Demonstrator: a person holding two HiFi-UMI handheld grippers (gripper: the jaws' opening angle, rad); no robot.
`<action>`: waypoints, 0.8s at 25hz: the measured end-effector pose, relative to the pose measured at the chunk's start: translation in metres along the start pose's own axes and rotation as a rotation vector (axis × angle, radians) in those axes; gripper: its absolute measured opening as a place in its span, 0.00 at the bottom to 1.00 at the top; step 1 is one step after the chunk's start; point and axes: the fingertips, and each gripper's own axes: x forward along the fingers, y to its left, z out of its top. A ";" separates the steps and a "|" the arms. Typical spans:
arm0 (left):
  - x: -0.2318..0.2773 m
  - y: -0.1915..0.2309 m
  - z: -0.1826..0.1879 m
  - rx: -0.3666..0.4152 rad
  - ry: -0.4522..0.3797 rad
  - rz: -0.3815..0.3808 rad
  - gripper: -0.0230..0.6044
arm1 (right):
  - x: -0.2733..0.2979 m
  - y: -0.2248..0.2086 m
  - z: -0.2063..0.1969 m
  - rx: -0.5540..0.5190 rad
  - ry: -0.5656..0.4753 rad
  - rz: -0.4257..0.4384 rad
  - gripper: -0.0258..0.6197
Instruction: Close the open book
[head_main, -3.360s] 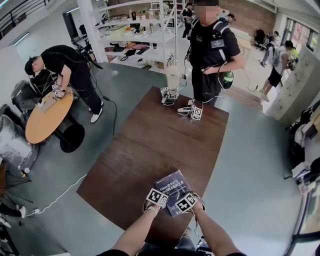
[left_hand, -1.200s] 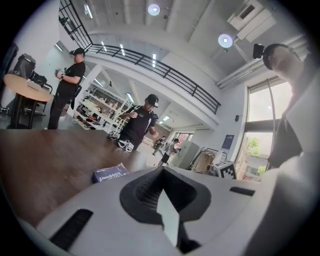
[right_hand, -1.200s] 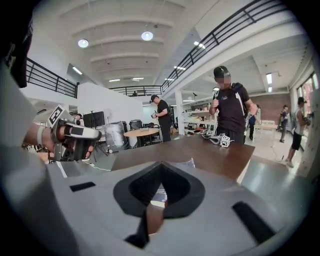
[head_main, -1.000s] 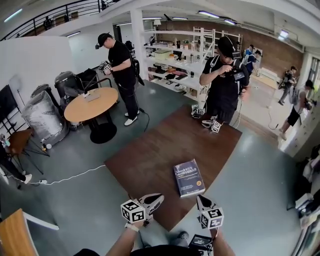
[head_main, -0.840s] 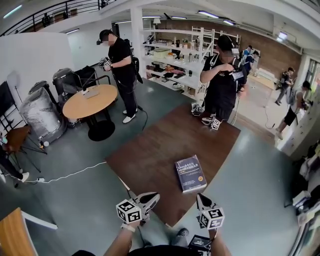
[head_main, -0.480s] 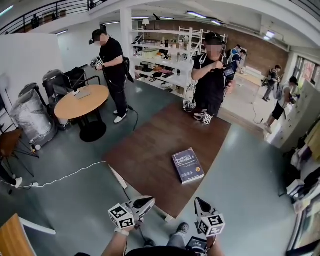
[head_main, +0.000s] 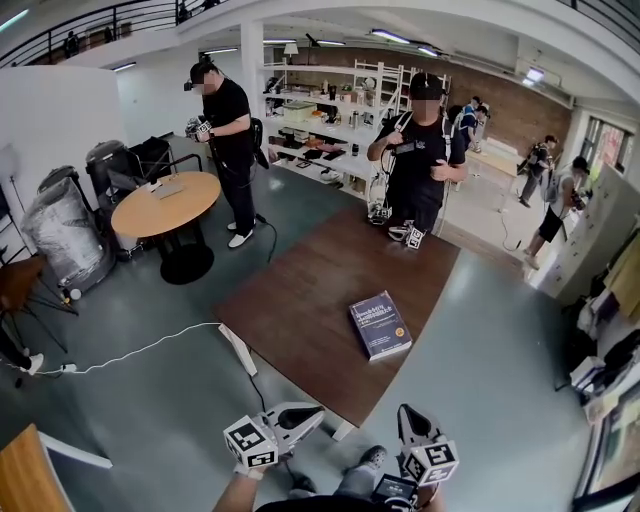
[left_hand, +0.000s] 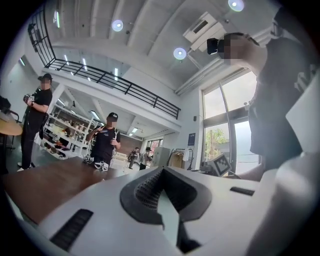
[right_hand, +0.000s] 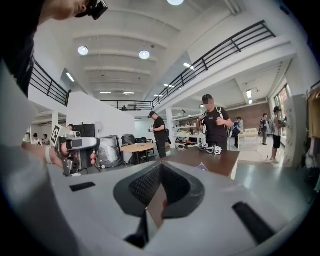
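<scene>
on the table (head_main: 290, 310) the book (head_main: 380, 326) lies shut, cover up, well apart from the left gripper (head_main: 312, 413) and right gripper (head_main: 408, 415), whose jaws are together on nothing off the near edge, so the closing looks done and no further move seems needed.

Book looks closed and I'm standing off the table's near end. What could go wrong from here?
1. The closed book lies close to the brown table's right edge. A sweep past it with the left gripper or right gripper, both shut and empty, could push it off.
2. A white cable trails across the floor left of the table. Stepping that way risks a trip.
</scene>
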 end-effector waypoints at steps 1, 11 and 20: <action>-0.001 -0.003 0.002 0.004 0.002 0.006 0.04 | 0.000 0.007 0.001 -0.008 -0.002 0.010 0.02; 0.035 -0.040 0.007 0.004 0.069 0.047 0.04 | 0.013 0.079 0.043 -0.106 -0.054 0.195 0.02; 0.124 -0.099 -0.029 0.032 0.236 -0.007 0.04 | -0.010 0.068 0.071 -0.019 -0.135 0.305 0.02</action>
